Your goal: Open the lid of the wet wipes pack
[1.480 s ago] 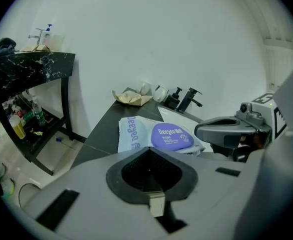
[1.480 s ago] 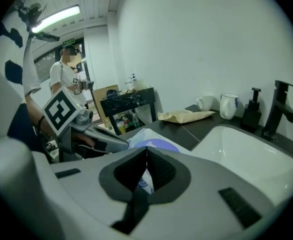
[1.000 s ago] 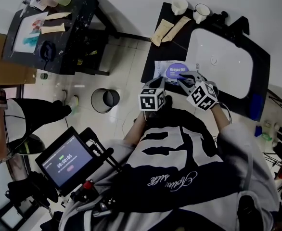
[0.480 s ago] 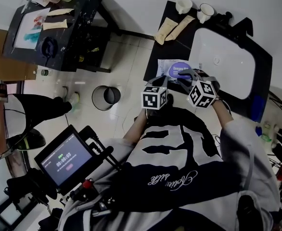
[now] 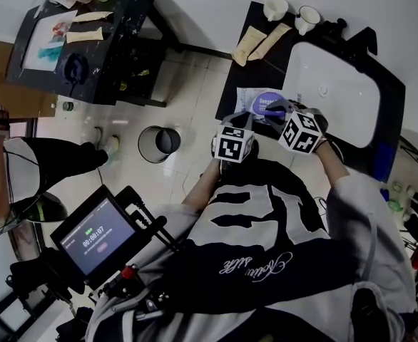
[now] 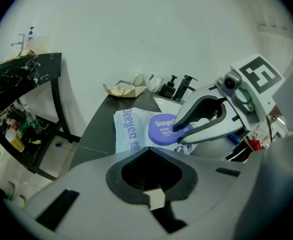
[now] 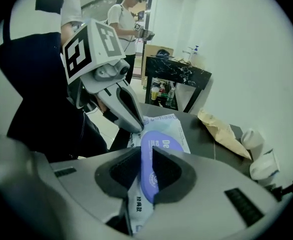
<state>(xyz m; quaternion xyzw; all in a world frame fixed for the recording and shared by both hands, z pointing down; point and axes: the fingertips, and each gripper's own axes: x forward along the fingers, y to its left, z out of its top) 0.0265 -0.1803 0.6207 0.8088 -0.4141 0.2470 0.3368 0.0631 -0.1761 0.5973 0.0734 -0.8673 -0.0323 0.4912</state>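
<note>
The wet wipes pack (image 5: 250, 100) lies on the dark counter (image 5: 232, 84) left of the sink, pale with a round purple lid (image 5: 267, 102). My right gripper (image 5: 274, 109) is shut on the lid's edge. In the right gripper view the lid (image 7: 149, 166) stands edge-on between the jaws of that gripper (image 7: 146, 151). My left gripper (image 5: 244, 118) is shut, its tips down on the pack's near edge (image 7: 161, 126). In the left gripper view the pack (image 6: 129, 129) and lid (image 6: 161, 128) lie just beyond my left gripper (image 6: 149, 153), and the right gripper's fingers (image 6: 199, 121) clamp the lid.
A white sink basin (image 5: 337, 95) is right of the pack. Two cups (image 5: 274, 8) and brown paper packets (image 5: 259, 40) sit at the counter's far end. A bin (image 5: 157, 145) stands on the floor, and a black table (image 5: 116, 41) is farther left. Another person (image 5: 9, 166) stands at the left.
Both grippers stay at the pack, the right one still on the lid. The left gripper's cube has drifted slightly right and toward the right gripper.
</note>
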